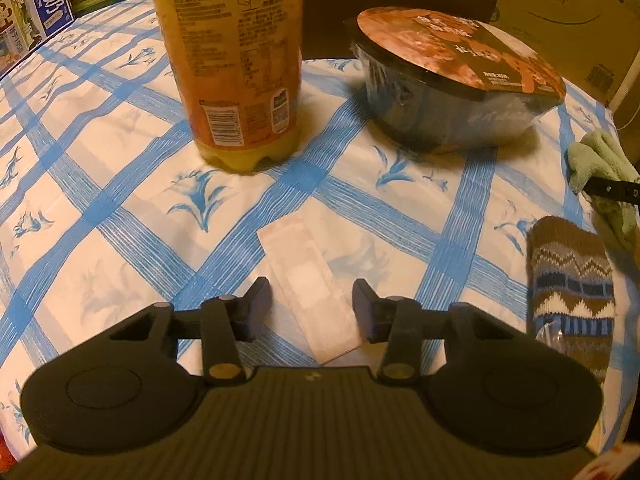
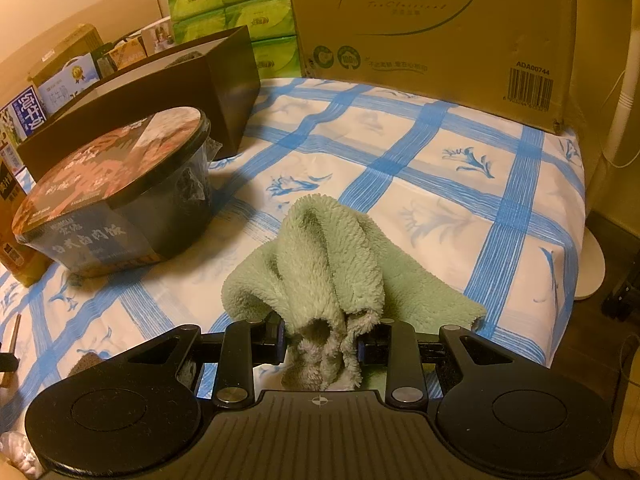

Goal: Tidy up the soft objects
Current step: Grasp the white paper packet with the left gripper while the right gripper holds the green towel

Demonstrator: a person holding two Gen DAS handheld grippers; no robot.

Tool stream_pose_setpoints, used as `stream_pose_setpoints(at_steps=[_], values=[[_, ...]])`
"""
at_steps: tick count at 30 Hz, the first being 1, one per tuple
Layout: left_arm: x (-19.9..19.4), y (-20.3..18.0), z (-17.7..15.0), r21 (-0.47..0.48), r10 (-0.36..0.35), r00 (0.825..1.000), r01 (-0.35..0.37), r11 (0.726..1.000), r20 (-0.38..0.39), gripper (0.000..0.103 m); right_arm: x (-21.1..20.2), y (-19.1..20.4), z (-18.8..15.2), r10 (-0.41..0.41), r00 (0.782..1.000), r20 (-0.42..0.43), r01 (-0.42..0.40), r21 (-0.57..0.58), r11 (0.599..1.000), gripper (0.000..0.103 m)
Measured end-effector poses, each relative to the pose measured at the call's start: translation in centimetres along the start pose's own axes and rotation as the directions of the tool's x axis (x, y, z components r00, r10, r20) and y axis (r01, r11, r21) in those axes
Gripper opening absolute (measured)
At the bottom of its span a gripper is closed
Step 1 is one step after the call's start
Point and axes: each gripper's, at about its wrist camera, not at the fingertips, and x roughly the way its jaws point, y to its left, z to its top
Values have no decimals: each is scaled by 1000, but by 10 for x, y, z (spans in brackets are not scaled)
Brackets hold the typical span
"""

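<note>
Directly between our half-open left tongs [image 1: 312,306] lies a flat plaster strip [image 1: 308,288] on the tabletop [image 1: 120,184], unpinched, its long axis running away from us; the patterned sock [image 1: 572,292] sits right.

Next, our right tongs [image 2: 322,344] pinch the green cloth [image 2: 328,256], bunched just ahead.

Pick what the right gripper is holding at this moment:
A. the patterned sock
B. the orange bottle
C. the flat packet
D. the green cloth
D: in the right wrist view the right gripper has both pads pressed into the bunched green cloth; the sock, the bottle and the packet all lie apart from it in the left wrist view.
</note>
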Motion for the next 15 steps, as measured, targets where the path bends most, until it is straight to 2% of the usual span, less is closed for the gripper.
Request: stream_pose_setpoints(at_steps=[4,10,15], values=[[-1,-4,4,2,-4,1000,4,1000,-15,30,0,1,1,-2,1000,-3,2,-3,1000,30],[-3,-9,7,26,3,1000,-2,1000,-23,27,-1,2,1,-2,1000,-3,2,-8,1000,30],[-12,-16,9,50,0,1000,0,999,1,27,-12,0,2,15,1000,7,-15,9,1000,30]])
